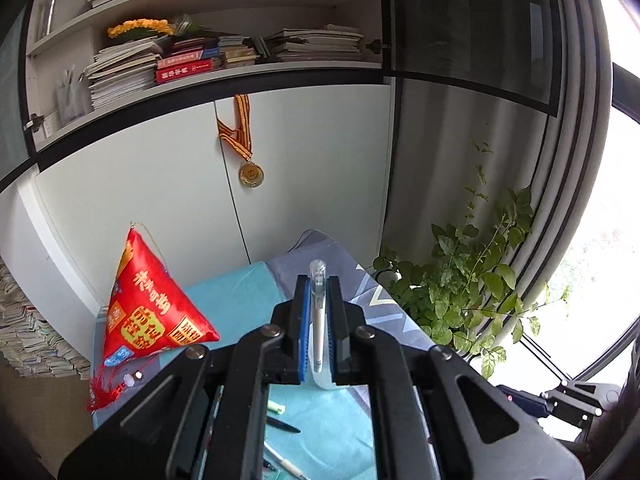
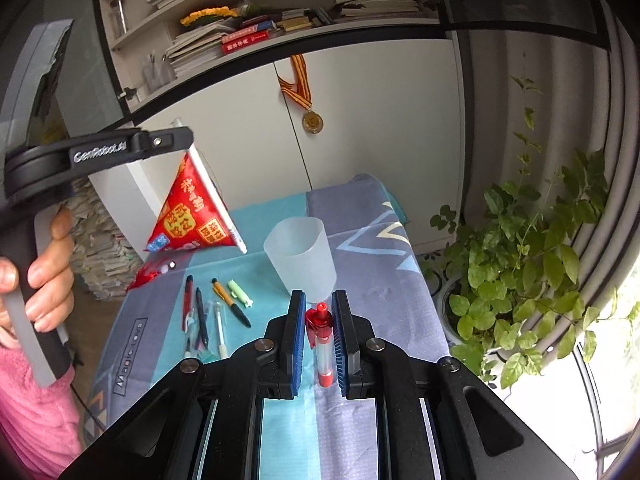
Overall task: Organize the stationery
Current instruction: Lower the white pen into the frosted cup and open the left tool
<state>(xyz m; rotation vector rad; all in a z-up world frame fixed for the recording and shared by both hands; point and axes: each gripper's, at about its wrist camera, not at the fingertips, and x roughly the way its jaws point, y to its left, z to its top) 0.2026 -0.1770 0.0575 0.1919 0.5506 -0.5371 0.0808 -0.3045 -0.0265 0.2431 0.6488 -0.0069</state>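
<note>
both grippers held pens above the bench.
left gripper (image 1: 319, 280) clenched a white pen (image 1: 318, 320); right gripper (image 2: 319, 300) gripped a red pen (image 2: 322, 344) near the frosted cup (image 2: 300, 256); spare pens (image 2: 208, 316) lay left.

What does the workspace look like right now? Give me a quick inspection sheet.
Surface: table under a blue patterned cloth.
Job's things: frosted cup upright, looks empty; loose pens lying left of it.
Clutter: red pyramid ornament at the back left.
Grippers: left gripper shut on a white pen; right gripper around a red pen.
Cables: dark cord near the table's left edge.
Surroundings: bookshelf, medal, potted plant.
</note>
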